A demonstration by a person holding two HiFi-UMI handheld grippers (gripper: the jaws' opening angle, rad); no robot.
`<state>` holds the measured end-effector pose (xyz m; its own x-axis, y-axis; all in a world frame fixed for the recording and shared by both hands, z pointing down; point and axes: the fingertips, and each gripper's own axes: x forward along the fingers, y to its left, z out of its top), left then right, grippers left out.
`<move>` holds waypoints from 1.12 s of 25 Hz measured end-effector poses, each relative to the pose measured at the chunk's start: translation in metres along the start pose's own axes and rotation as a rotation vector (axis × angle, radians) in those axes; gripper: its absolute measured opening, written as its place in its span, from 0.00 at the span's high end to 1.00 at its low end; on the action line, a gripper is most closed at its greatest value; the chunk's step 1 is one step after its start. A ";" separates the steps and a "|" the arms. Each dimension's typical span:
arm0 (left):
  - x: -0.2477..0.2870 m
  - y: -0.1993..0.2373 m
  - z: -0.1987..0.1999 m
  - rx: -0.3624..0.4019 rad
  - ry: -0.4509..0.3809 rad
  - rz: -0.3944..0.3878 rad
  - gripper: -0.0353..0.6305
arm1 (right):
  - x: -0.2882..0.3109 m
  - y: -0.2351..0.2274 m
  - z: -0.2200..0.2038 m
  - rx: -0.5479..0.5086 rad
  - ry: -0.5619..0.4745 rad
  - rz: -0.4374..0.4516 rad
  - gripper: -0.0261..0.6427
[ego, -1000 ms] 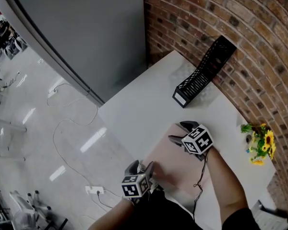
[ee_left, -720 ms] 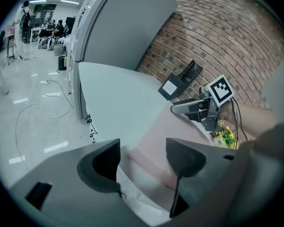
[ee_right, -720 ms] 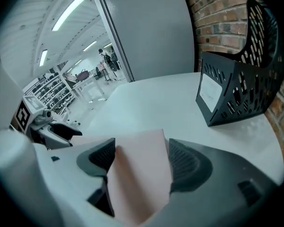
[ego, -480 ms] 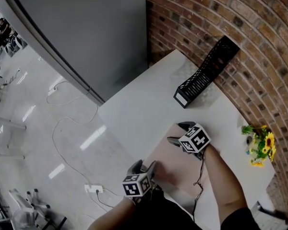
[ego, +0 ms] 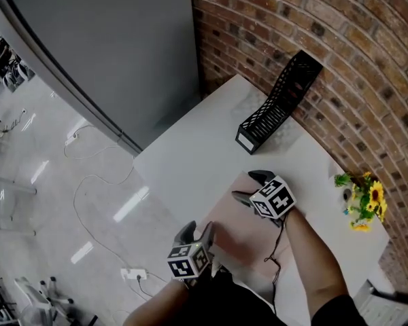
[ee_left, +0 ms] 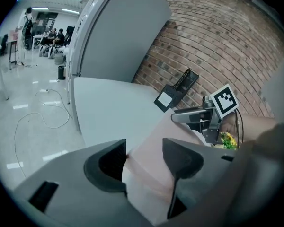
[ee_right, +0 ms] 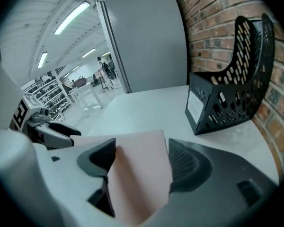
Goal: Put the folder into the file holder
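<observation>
A pink folder [ego: 241, 231] lies flat on the white table [ego: 190, 158]. My left gripper [ego: 197, 232] is at the folder's near left corner. Its jaws are closing with that corner [ee_left: 154, 155] between them, still wide apart and not pressing on it. My right gripper [ego: 248, 187] straddles the folder's far edge [ee_right: 137, 169], jaws spread wide on either side. The black mesh file holder [ego: 275, 104] stands against the brick wall beyond the folder, its open side facing up; it shows too as the file holder [ee_right: 229, 93] just ahead of the right gripper.
A brick wall [ego: 340, 53] runs along the table's far right side. A small bunch of yellow flowers [ego: 359, 199] stands at the right edge. A grey partition [ego: 109, 46] rises at the left, and a cable [ego: 95, 182] lies on the floor below the table's left edge.
The left gripper's jaws have narrowed a little around the folder's corner. The right gripper has edged slightly nearer over the folder. The head view has shifted a bit.
</observation>
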<state>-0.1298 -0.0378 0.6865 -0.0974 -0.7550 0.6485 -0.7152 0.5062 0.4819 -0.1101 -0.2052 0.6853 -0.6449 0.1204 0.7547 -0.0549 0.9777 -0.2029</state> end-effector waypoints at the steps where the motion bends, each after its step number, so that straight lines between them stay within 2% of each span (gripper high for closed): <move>1: -0.001 -0.002 0.006 0.004 -0.016 0.000 0.58 | -0.006 -0.002 0.004 0.008 -0.021 -0.009 0.43; 5: -0.007 -0.014 0.031 0.008 -0.094 -0.012 0.58 | -0.032 -0.007 0.023 0.015 -0.110 -0.057 0.45; 13: -0.028 -0.054 0.085 0.081 -0.254 -0.057 0.58 | -0.100 -0.018 0.058 0.069 -0.337 -0.159 0.48; 17: -0.042 -0.082 0.111 0.144 -0.337 -0.098 0.58 | -0.140 -0.024 0.069 0.134 -0.474 -0.186 0.48; 22: -0.068 -0.128 0.139 0.248 -0.465 -0.188 0.58 | -0.186 -0.031 0.067 0.216 -0.612 -0.208 0.47; 25: -0.084 -0.157 0.144 0.336 -0.525 -0.251 0.58 | -0.212 -0.033 0.055 0.246 -0.681 -0.238 0.47; 28: -0.096 -0.182 0.138 0.398 -0.549 -0.314 0.58 | -0.239 -0.030 0.040 0.264 -0.763 -0.264 0.47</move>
<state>-0.0855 -0.1150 0.4557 -0.1047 -0.9915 0.0776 -0.9526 0.1224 0.2786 0.0154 -0.2705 0.4862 -0.9180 -0.3484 0.1894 -0.3913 0.8735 -0.2896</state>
